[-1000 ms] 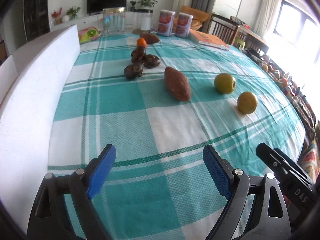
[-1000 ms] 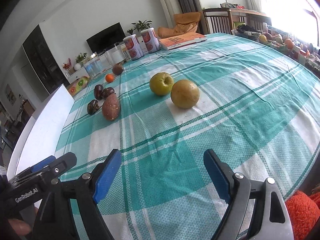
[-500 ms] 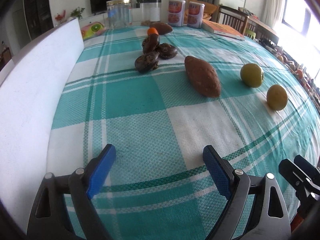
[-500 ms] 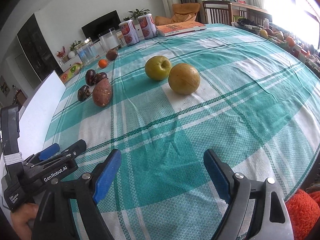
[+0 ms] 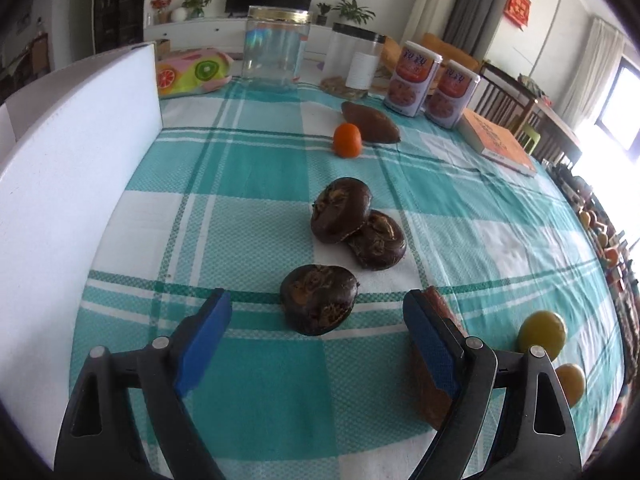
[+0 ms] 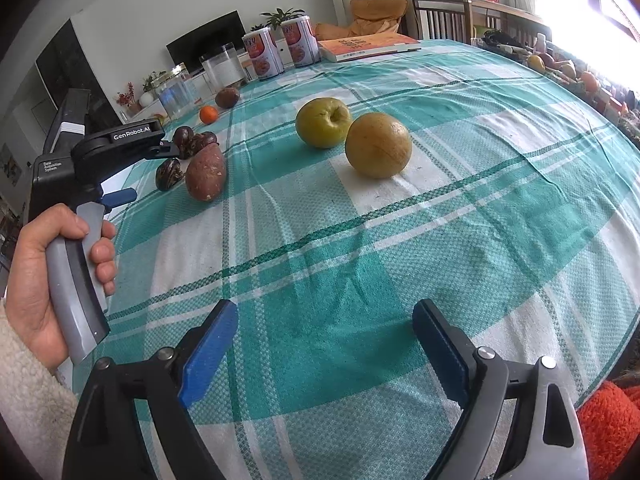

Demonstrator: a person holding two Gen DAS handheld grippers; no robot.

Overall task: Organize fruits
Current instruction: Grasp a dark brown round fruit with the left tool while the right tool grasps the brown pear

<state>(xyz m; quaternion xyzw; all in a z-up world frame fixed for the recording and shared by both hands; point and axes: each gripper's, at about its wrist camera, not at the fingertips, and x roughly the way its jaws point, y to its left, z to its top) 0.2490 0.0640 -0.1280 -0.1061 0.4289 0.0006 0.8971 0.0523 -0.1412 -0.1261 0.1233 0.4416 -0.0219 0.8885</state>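
Note:
Three dark brown fruits lie mid-table; the nearest (image 5: 318,300) sits between the fingertips of my left gripper (image 5: 316,303), whose jaws are closing but still stand wide and clear of it. The other two (image 5: 360,224) lean together behind it. A sweet potato (image 5: 430,400) is partly hidden behind the left gripper's right finger. A small orange (image 5: 348,140) and a second sweet potato (image 5: 370,122) lie farther back. My right gripper (image 6: 326,313) hangs over bare cloth, jaws opening and holding nothing, short of a green apple (image 6: 322,122) and a yellow round fruit (image 6: 378,144).
A white foam board (image 5: 80,160) walls the table's left side. Two clear jars (image 5: 276,52), two cans (image 5: 414,80), a book (image 5: 496,140) and a fruit-print packet (image 5: 192,72) line the far edge. A hand (image 6: 36,280) holds the left gripper's handle.
My left gripper has travelled forward across the table to the dark fruits, and the nearest one now lies between its fingers. The right gripper has stayed about where it was.

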